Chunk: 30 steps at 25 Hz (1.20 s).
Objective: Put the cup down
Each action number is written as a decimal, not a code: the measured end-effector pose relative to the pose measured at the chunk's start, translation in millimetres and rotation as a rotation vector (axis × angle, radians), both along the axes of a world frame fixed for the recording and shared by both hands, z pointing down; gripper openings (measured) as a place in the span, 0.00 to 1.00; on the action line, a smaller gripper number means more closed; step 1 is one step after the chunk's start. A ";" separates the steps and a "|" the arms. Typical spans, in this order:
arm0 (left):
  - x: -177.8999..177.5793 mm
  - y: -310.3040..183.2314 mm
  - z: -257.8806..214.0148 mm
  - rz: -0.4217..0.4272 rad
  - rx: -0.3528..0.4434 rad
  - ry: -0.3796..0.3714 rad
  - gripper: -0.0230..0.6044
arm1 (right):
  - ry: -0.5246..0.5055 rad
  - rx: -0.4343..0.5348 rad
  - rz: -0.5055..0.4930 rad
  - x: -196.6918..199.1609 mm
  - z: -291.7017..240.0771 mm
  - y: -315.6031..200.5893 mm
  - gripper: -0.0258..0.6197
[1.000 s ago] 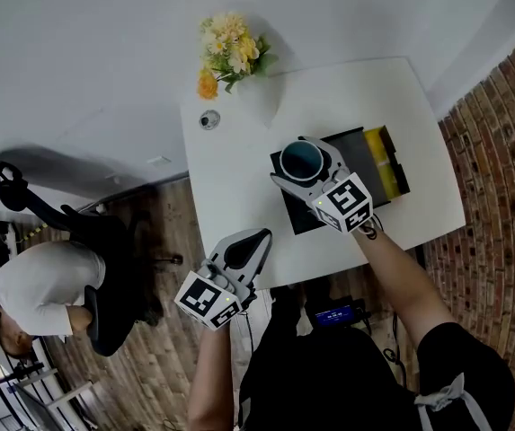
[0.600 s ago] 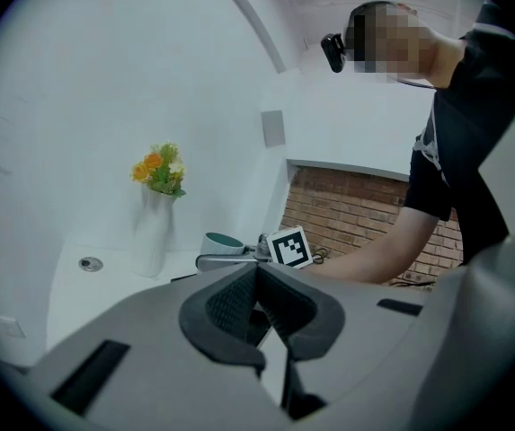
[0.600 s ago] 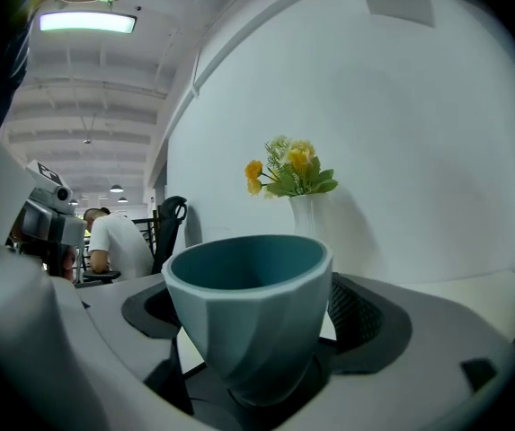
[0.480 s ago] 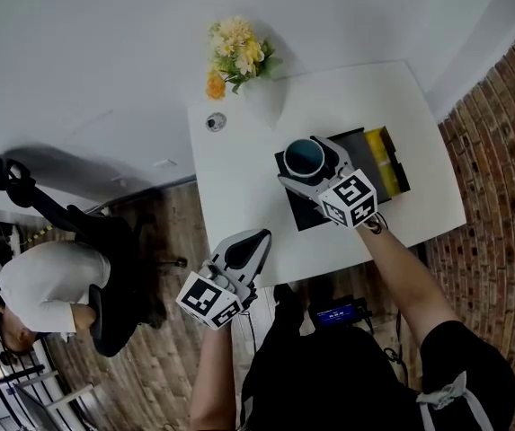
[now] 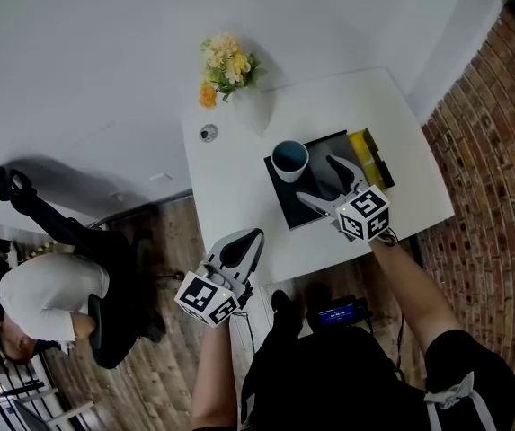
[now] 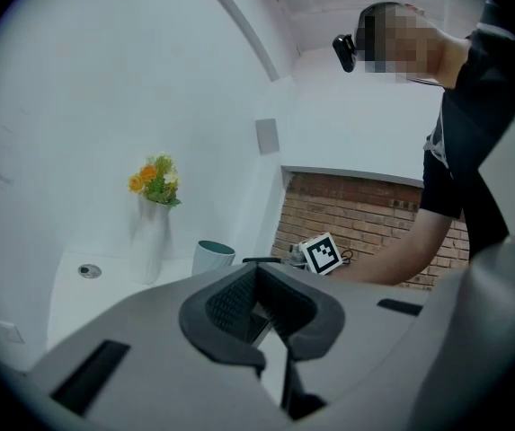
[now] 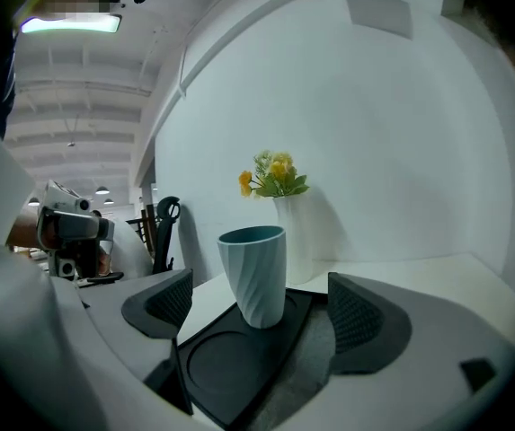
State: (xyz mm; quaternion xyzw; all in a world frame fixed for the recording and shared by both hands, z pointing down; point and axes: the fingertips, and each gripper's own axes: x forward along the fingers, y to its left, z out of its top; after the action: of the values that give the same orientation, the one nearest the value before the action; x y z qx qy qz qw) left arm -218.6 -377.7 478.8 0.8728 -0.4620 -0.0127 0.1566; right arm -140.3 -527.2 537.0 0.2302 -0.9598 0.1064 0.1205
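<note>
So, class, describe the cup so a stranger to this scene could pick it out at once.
Find the white table, then the black tray on it. The cup stands upright at the tray's corner nearest the flower vase: pale outside, teal inside, with twisted ribs.

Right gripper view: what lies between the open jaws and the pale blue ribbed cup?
Only a bare stretch of the black tray with a round recess, on which the pale blue ribbed cup stands. The right gripper view shows it.
</note>
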 end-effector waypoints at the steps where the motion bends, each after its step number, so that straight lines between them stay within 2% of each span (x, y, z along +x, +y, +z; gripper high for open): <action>1: 0.2 1.5 -0.1 0.000 0.002 0.000 0.05 | -0.003 -0.013 0.014 7.8 -0.5 2.8 0.76; 5: 5.3 8.4 0.6 0.009 0.009 -0.003 0.05 | -0.037 -0.089 0.023 29.8 -7.5 24.2 0.75; 6: 7.1 10.2 0.0 0.013 0.011 -0.003 0.05 | -0.045 -0.106 0.012 32.3 -10.6 32.4 0.72; 9: 12.6 15.2 -1.7 0.017 0.018 -0.001 0.05 | -0.061 -0.134 -0.025 36.4 -21.4 59.7 0.56; 10: 15.1 16.5 -2.9 0.020 0.023 0.001 0.05 | -0.072 -0.138 -0.032 38.0 -26.4 67.8 0.46; 13: 24.8 19.6 -7.9 0.035 0.037 0.005 0.05 | -0.112 -0.143 -0.024 44.2 -44.1 85.5 0.24; 16: 35.3 23.4 -10.8 0.056 0.043 0.007 0.05 | -0.141 -0.136 -0.029 49.2 -61.4 100.6 0.12; 20: 48.6 27.3 -18.2 0.082 0.058 0.013 0.05 | -0.164 -0.132 -0.075 51.3 -79.8 122.6 0.09; 25: 64.3 35.3 -23.7 0.122 0.074 0.015 0.05 | -0.144 -0.116 -0.146 44.9 -90.7 152.9 0.06; 30: 74.2 38.1 -23.1 0.141 0.066 0.009 0.05 | -0.161 -0.117 -0.162 39.2 -93.6 160.4 0.06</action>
State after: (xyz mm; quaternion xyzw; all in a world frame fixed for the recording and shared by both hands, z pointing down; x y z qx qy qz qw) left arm -144.4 -339.6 455.6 0.9079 -0.3978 -0.0209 0.1304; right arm -101.0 -366.8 443.4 0.1352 -0.9740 0.1702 0.0642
